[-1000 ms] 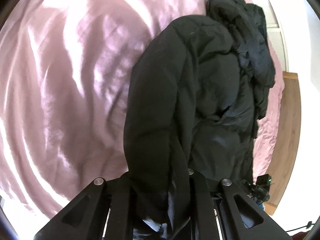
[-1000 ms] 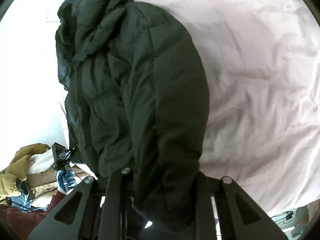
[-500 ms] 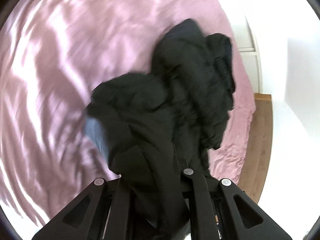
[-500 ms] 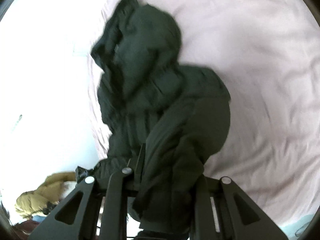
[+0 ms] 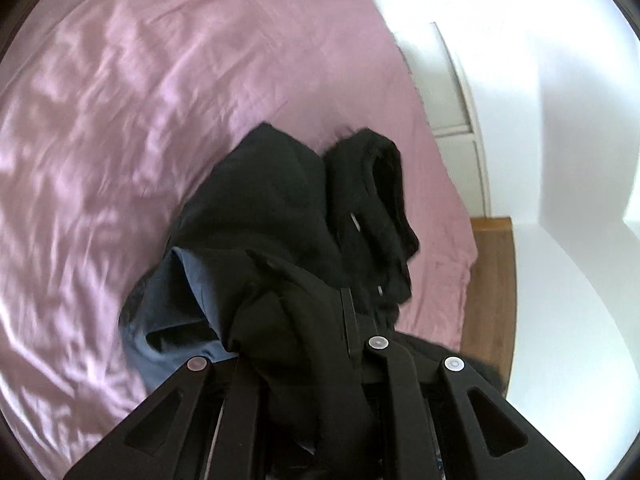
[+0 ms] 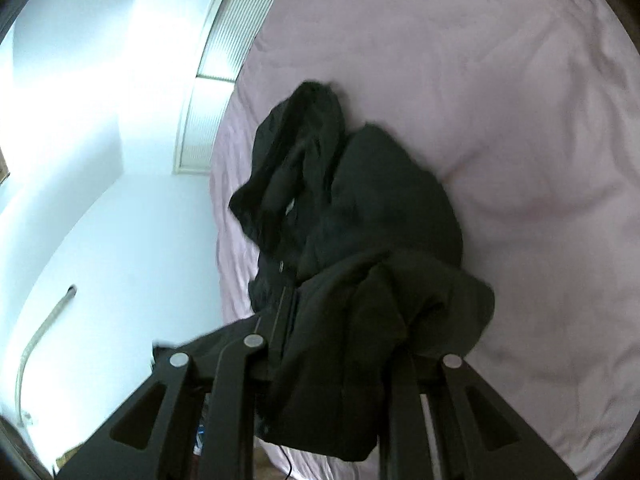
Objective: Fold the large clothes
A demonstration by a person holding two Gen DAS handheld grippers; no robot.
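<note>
A black puffy jacket (image 5: pixel 288 240) with a grey-blue lining (image 5: pixel 172 304) hangs from both grippers above a pink bed sheet (image 5: pixel 120 120). My left gripper (image 5: pixel 308 364) is shut on a bunch of the jacket's fabric, which drapes over its fingers. In the right wrist view the same jacket (image 6: pixel 360 232) hangs forward, and my right gripper (image 6: pixel 332 356) is shut on another bunch of its fabric. The hood end (image 6: pixel 304 128) trails down toward the sheet (image 6: pixel 480 120). The fingertips of both grippers are hidden by the cloth.
The bed's edge runs along a white wall (image 5: pixel 540 80) with a white panelled door (image 5: pixel 452 92). A strip of wooden floor (image 5: pixel 488 280) lies beside the bed. In the right wrist view a white wall (image 6: pixel 100 160) and a slatted white panel (image 6: pixel 236 40) stand left of the bed.
Both grippers have risen and pulled back with the jacket. It lay spread on the sheet before and now hangs bunched from them, with its lining turned out on the left.
</note>
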